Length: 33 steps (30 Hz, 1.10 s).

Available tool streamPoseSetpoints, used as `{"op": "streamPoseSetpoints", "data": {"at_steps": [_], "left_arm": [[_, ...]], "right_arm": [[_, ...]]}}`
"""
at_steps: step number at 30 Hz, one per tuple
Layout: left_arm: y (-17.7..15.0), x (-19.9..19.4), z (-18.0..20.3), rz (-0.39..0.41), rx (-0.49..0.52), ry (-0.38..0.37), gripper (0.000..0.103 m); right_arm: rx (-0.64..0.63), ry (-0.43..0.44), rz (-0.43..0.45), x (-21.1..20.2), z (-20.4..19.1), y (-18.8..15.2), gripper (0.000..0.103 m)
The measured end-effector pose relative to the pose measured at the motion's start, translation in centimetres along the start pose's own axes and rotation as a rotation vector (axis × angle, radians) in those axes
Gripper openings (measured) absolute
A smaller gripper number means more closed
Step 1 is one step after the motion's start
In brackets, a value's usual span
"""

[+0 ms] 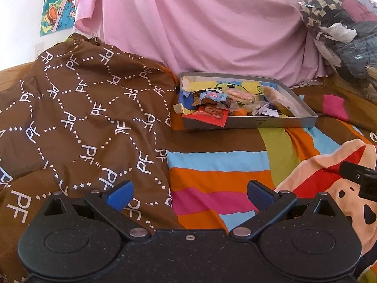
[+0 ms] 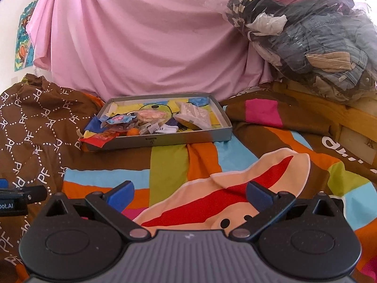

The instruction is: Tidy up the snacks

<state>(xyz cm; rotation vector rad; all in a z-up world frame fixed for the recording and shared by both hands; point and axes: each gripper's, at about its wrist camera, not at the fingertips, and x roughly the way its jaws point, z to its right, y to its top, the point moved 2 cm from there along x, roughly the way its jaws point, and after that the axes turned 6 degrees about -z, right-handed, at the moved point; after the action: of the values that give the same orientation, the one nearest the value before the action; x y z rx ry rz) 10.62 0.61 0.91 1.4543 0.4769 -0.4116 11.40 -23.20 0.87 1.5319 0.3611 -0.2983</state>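
- Bed covered with a striped bedspread (image 2: pixel 165 165) in orange, blue, green, pink and brown, with a cartoon face printed on it at near right.
- Pink sheet (image 2: pixel 146 42) hangs draped across the far side; a cartoon poster (image 1: pixel 59 2) on the white wall at far left.
- Brown cloth (image 1: pixel 77 108) with white "PF" lettering lies bunched on the left of the bed.
- Clear plastic bag of folded clothes (image 2: pixel 311 37) piled at far right, resting on a wooden frame.
- Shallow grey tray (image 2: pixel 165 139) sits on the bedspread toward the far side, just right of the brown cloth; its floor shows a yellow and blue cartoon print.
- Snacks are inside the tray, heaped mostly at its left half: a red packet (image 2: pixel 103 139) overhanging the near left corner, a blue wrapper (image 2: pixel 117 119), a round pale wafer pack (image 2: pixel 149 116), a small orange piece (image 2: pixel 133 132), and a larger clear bag (image 2: pixel 193 115) toward the right.
- Left hand-held gripper (image 1: pixel 189 194): blue-tipped fingers spread wide apart, nothing between them, low over the bed near the seam of brown cloth and stripes, well short of the tray.
- Right hand-held gripper (image 2: pixel 189 194): fingers likewise wide apart and empty, over the cartoon face, well short of the tray.
- The two sit side by side; each shows at the edge of the other's view.
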Motion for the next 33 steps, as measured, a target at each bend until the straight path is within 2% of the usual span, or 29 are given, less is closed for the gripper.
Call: {"op": "streamPoseSetpoints", "data": {"at_steps": [33], "left_arm": [[-0.26,0.17,0.05,-0.014,0.001,0.005,0.102]], "right_arm": [[0.005,0.019,-0.021,0.3,0.2,-0.29,0.103]]}}
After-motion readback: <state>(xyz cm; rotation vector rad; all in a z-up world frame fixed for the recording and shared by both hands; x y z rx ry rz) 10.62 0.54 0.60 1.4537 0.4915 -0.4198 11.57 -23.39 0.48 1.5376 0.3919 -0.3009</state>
